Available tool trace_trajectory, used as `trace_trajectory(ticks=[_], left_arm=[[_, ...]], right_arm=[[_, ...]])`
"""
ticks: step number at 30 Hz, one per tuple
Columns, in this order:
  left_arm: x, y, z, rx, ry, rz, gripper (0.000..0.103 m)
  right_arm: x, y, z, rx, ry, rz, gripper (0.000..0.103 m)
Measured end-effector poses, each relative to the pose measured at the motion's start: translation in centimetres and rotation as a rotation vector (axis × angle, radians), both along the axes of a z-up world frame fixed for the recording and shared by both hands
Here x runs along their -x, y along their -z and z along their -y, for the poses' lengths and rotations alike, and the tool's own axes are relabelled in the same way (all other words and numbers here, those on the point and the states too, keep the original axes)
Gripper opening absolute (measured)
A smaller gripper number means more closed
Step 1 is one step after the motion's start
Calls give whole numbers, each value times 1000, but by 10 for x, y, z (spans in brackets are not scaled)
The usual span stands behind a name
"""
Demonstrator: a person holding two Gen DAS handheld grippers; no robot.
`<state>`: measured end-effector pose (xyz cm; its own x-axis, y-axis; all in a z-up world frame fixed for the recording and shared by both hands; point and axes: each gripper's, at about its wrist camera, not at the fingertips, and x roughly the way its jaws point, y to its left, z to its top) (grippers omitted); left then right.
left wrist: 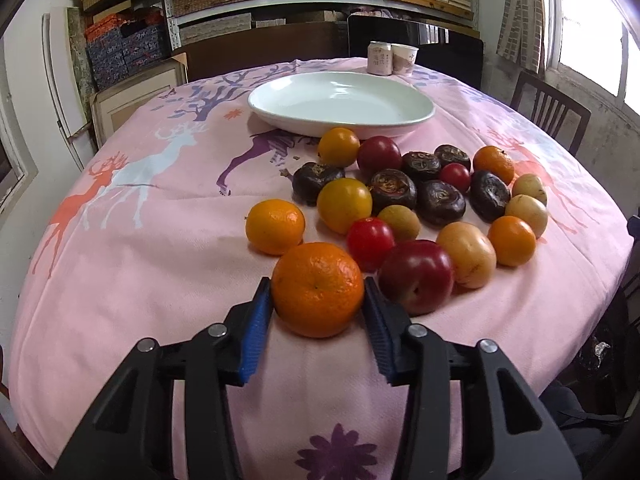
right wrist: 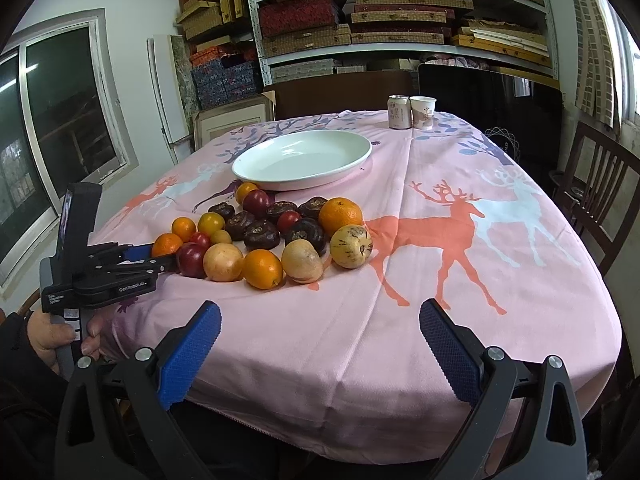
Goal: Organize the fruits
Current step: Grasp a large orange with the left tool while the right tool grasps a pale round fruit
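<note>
Two grippers in play. Left gripper (left wrist: 318, 300) is clamped on a mandarin (left wrist: 318, 290): both blue pads (left wrist: 256, 332) press its sides, fruit sitting on the pink deer-print tablecloth (left wrist: 140, 280) at the 6 o'clock edge of the fruit pile. From the right wrist view the left gripper comes in from 9 o'clock, and its body covers most of the mandarin (right wrist: 167, 245); only the top of the fruit shows. A hand (right wrist: 52, 336) holds its handle, partly cut off by the frame edge and by the right gripper's body.

Right gripper (right wrist: 320, 344) hangs spread wide over bare cloth near the table edge, nothing between its pads, well apart from the pile.

Pile: several mandarins, red plums (left wrist: 416, 276), small red tomatoes (left wrist: 370, 242), dark water chestnuts (left wrist: 440, 202), pale yellow-brown round fruits (left wrist: 466, 254); type of those last ones is hard to tell. Many touch or overlap, so back rows are partly hidden in the right wrist view.

White oval dish (left wrist: 340, 104) sits at 12 o'clock of the pile, empty; one orange fruit (left wrist: 338, 147) overlaps its near rim in the picture, contact uncertain. Drink can (left wrist: 378, 58) and paper cup (left wrist: 404, 58) stand side by side at the far table edge; their print is unreadable. Chair (left wrist: 548, 112) at 2 o'clock, partly cut off. Shelves of boxes (right wrist: 360, 12) behind.
</note>
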<state>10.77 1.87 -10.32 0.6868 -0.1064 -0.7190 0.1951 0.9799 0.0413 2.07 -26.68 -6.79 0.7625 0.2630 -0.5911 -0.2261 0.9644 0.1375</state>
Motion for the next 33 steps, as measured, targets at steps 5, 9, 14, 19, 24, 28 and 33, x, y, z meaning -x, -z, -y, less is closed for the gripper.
trace_trajectory(ticks=[5, 9, 14, 19, 24, 28, 33], left_arm=[[21, -15, -10, 65, -19, 34, 44], [32, -25, -10, 81, -18, 55, 44], [33, -27, -7, 76, -7, 54, 44], [26, -25, -10, 82, -12, 47, 44], [17, -26, -14, 89, -24, 40, 44], [9, -35, -19, 112, -29, 54, 44], [-21, -60, -19, 121, -1, 68, 44]], right_arm=[[-19, 8, -5, 69, -16, 3, 100], [-59, 12, 8, -22, 0, -52, 89], [-105, 23, 11, -71, 30, -113, 74], [-131, 42, 8, -77, 27, -183, 59], [-131, 41, -4, -59, -24, -151, 40], [-124, 24, -1, -55, -34, -115, 40], [-148, -10, 8, -56, -62, -95, 40]])
